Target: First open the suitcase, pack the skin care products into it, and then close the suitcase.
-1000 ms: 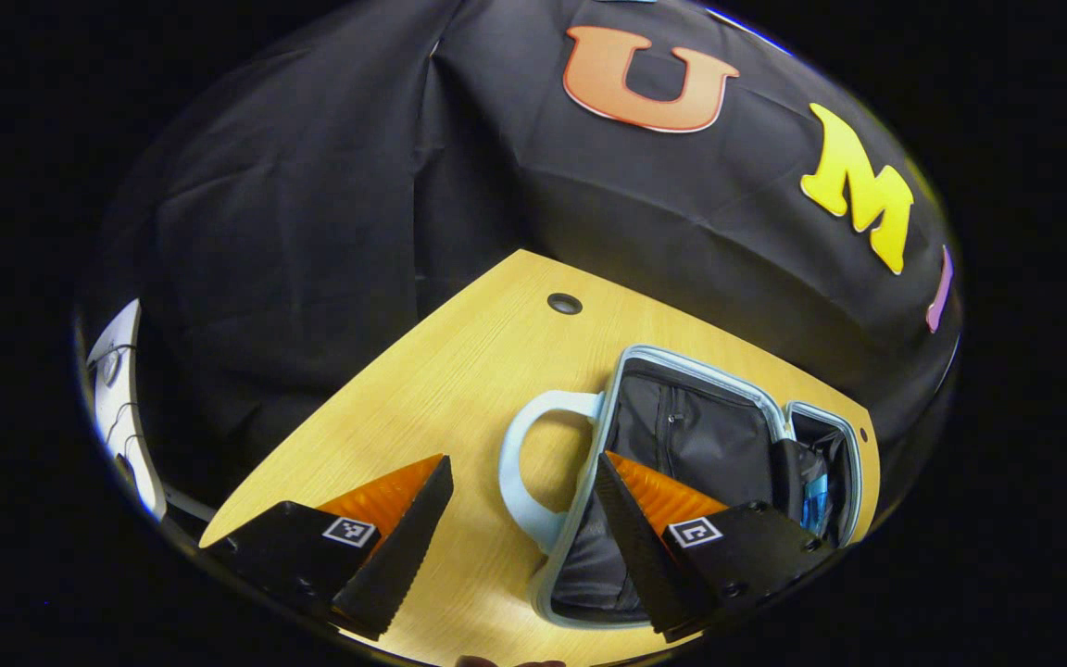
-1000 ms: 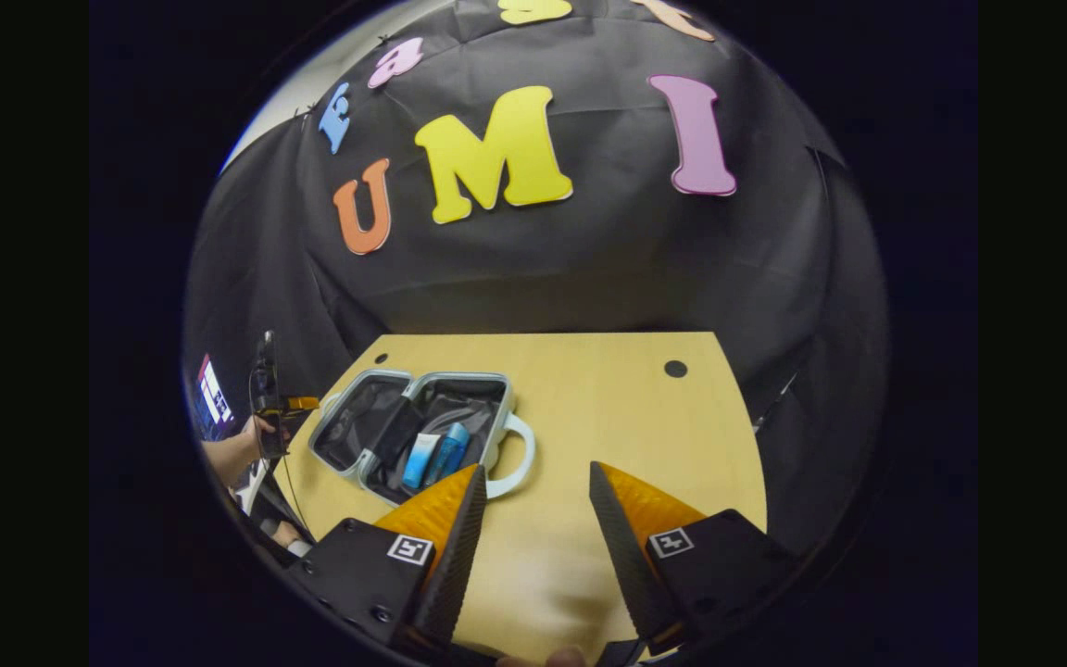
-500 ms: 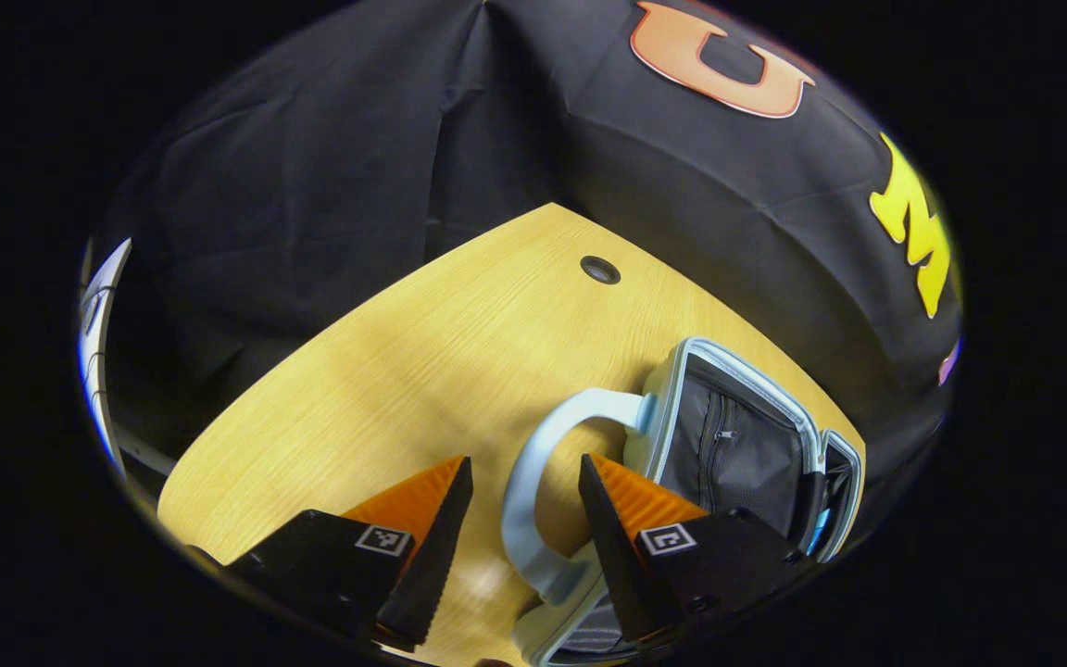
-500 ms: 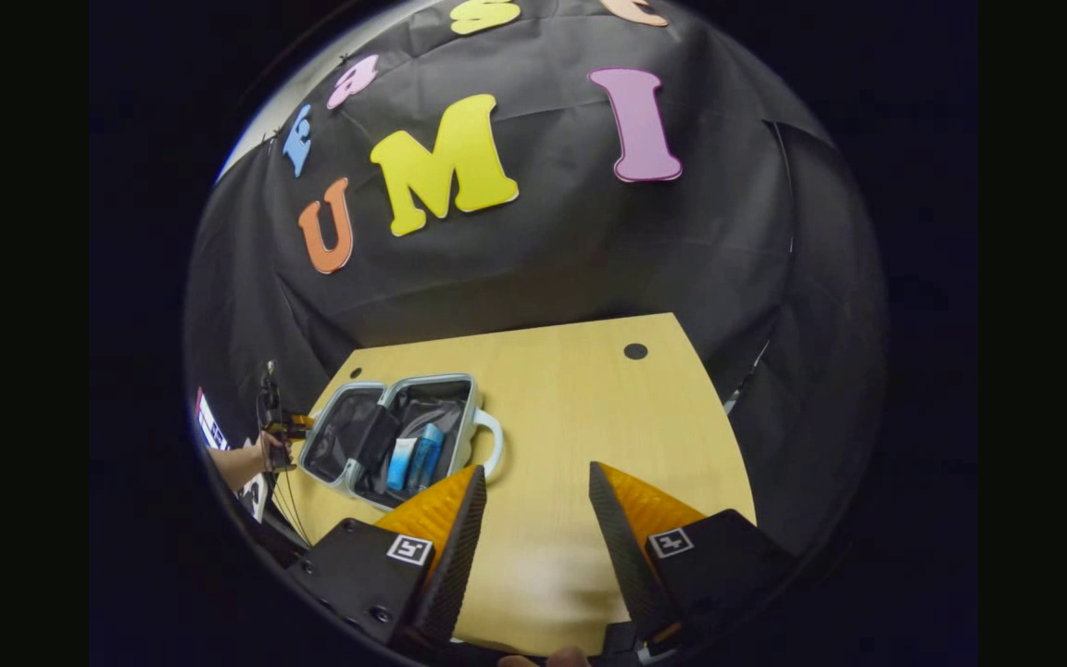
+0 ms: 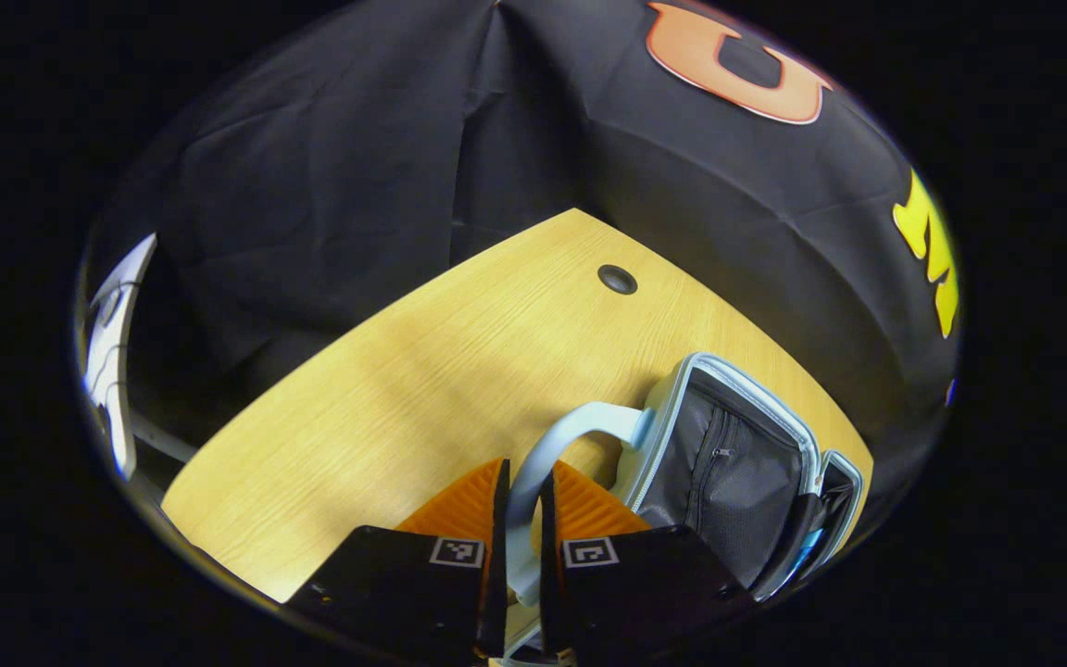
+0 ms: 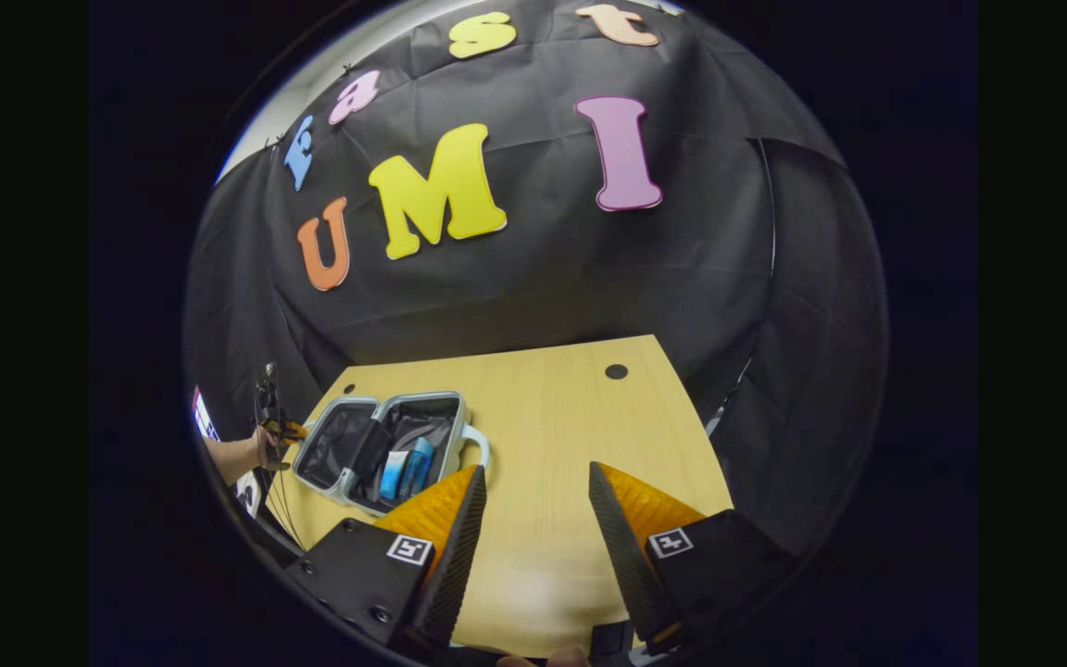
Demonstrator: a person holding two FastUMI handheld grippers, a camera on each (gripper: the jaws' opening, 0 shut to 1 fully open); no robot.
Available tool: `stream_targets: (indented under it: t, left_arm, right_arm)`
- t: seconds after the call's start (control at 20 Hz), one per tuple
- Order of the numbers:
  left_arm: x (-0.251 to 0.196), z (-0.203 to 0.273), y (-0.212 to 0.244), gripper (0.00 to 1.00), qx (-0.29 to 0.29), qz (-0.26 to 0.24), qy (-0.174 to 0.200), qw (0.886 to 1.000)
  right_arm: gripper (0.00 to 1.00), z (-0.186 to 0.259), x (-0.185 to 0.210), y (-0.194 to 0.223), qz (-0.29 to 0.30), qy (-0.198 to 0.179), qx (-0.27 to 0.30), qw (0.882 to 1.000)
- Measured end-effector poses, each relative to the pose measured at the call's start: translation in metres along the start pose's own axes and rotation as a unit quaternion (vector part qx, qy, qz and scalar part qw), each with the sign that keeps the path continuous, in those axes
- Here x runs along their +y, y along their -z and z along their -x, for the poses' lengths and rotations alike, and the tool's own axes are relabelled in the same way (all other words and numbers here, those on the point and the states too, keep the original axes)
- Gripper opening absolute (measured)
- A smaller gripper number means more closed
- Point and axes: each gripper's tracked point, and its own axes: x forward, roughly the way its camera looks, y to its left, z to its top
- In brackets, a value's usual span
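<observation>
A small light-blue suitcase (image 5: 737,463) lies open on the wooden table (image 5: 385,389), its black lining showing. In the left gripper view my left gripper (image 5: 520,505) is shut on the pale curved handle (image 5: 580,421), which runs up between the two fingers. In the right gripper view the suitcase (image 6: 330,446) sits at the far left with a light-blue tube (image 6: 392,474) and a blue bottle (image 6: 417,466) inside its right half. A hand (image 6: 237,456) holds the left gripper (image 6: 282,429) at the case's left side. My right gripper (image 6: 533,519) hangs open over bare table, holding nothing.
The table (image 6: 571,435) has round cable holes (image 5: 617,278) (image 6: 616,371) near its far edge and ends close to the black cloth wall. A white object (image 5: 112,343) stands off the table's left side. A small screen (image 6: 205,421) glows beside the hand.
My left gripper moved onto the suitcase handle and went from open to shut on it. My right gripper stayed open and drew back a little from the suitcase.
</observation>
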Motion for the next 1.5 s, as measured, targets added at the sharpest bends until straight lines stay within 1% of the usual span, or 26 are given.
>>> stream_targets:
  t: [0.05,0.1,0.15,0.2,0.25,0.3,0.35,0.45,0.55,0.6,0.7,0.8,0.95,1.05,1.3,1.45,1.5]
  left_arm:
    - [-0.003,0.013,-0.014,0.13,-0.016,-0.017,0.0,1.0]
    - [-0.008,0.029,-0.028,0.12,-0.033,-0.034,-0.001,0.999]
    - [-0.015,0.046,-0.039,0.11,-0.049,-0.047,0.003,0.998]
    - [-0.026,0.064,-0.052,0.11,-0.07,-0.057,0.01,0.996]
    - [-0.044,0.076,-0.058,0.11,-0.088,-0.069,0.016,0.994]
    - [-0.059,0.092,-0.065,0.11,-0.107,-0.086,0.022,0.99]
    - [-0.075,0.109,-0.071,0.11,-0.125,-0.104,0.028,0.986]
    - [-0.116,0.148,-0.08,0.11,-0.161,-0.134,0.048,0.977]
    - [-0.159,0.188,-0.08,0.11,-0.2,-0.159,0.067,0.965]
    - [-0.182,0.206,-0.078,0.11,-0.22,-0.164,0.081,0.958]
    - [-0.231,0.235,-0.064,0.1,-0.243,-0.156,0.111,0.951]
    - [-0.271,0.255,-0.047,0.1,-0.261,-0.154,0.134,0.944]
    - [-0.328,0.263,-0.013,0.09,-0.266,-0.172,0.175,0.932]
    - [-0.362,0.264,0.008,0.07,-0.262,-0.177,0.194,0.929]
    - [-0.434,0.247,0.069,0.08,-0.236,-0.225,0.226,0.918]
    - [-0.464,0.221,0.113,0.08,-0.208,-0.246,0.235,0.917]
    - [-0.471,0.213,0.127,0.08,-0.195,-0.25,0.236,0.919]
  right_arm:
    - [0.67,0.002,-0.003,-0.001,-0.002,0.0,-0.005,1.0]
    - [0.62,0.005,-0.004,-0.003,-0.004,-0.002,-0.01,1.0]
    - [0.62,0.009,-0.006,-0.005,-0.007,-0.004,-0.017,1.0]
    - [0.67,0.012,-0.007,-0.006,-0.01,-0.008,-0.022,1.0]
    - [0.66,0.016,-0.008,-0.006,-0.014,-0.009,-0.027,0.999]
    - [0.63,0.019,-0.013,-0.006,-0.013,-0.008,-0.032,0.999]
    - [0.67,0.022,-0.017,-0.007,-0.007,-0.003,-0.04,0.999]
    - [0.66,0.031,-0.025,-0.016,0.007,0.006,-0.065,0.998]
    - [0.67,0.039,-0.035,-0.026,0.023,0.023,-0.092,0.995]
    - [0.67,0.042,-0.045,-0.031,0.036,0.04,-0.106,0.993]
    - [0.66,0.051,-0.059,-0.04,0.051,0.065,-0.127,0.989]
    - [0.67,0.059,-0.065,-0.042,0.047,0.071,-0.13,0.988]
    - [0.66,0.067,-0.082,-0.04,0.041,0.087,-0.126,0.987]
    - [0.66,0.075,-0.096,-0.042,0.043,0.105,-0.127,0.985]
    - [0.66,0.088,-0.128,-0.041,0.028,0.139,-0.125,0.982]
    - [0.66,0.093,-0.142,-0.037,0.03,0.157,-0.12,0.98]
    - [0.66,0.092,-0.146,-0.034,0.03,0.161,-0.114,0.98]
